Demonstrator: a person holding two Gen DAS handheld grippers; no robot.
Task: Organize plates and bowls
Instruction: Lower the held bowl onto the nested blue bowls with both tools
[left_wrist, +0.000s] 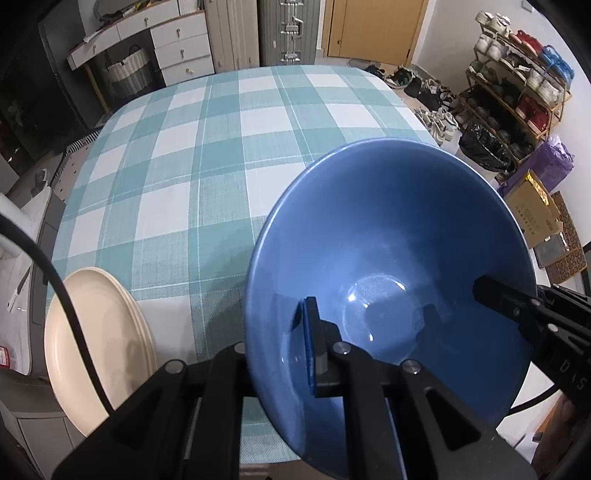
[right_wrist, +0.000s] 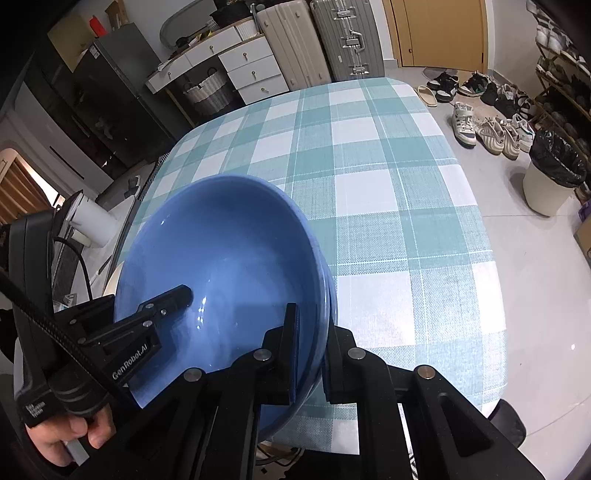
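You have the glossy blue ceramic bowl (left_wrist: 391, 266) gripped from two sides above the near part of the table with the teal-and-white checked cloth (left_wrist: 221, 155). Your left gripper (left_wrist: 280, 350) has its jaws narrowed onto the bowl's rim, one finger inside the bowl and one outside. Your right gripper (right_wrist: 310, 350) pinches the rim at another spot in the same way. In the right wrist view a second blue edge shows just behind the rim, so this may be two nested bowls; you cannot tell for sure. The bowl's hollow is bare apart from the fingers reaching in.

Left of the bowl, at the table's near left edge, sits a stack of cream round plates (left_wrist: 99, 332); the top one holds nothing, and a black cable (left_wrist: 70, 310) crosses in front of it. How many plates are stacked is hard to make out.

The bowl's underside and whether it touches the cloth are hidden. On the floor to the right, a cream bin lined with a black bag (right_wrist: 554, 177) stands near scattered shoes (right_wrist: 491, 133); its contents cannot be seen.
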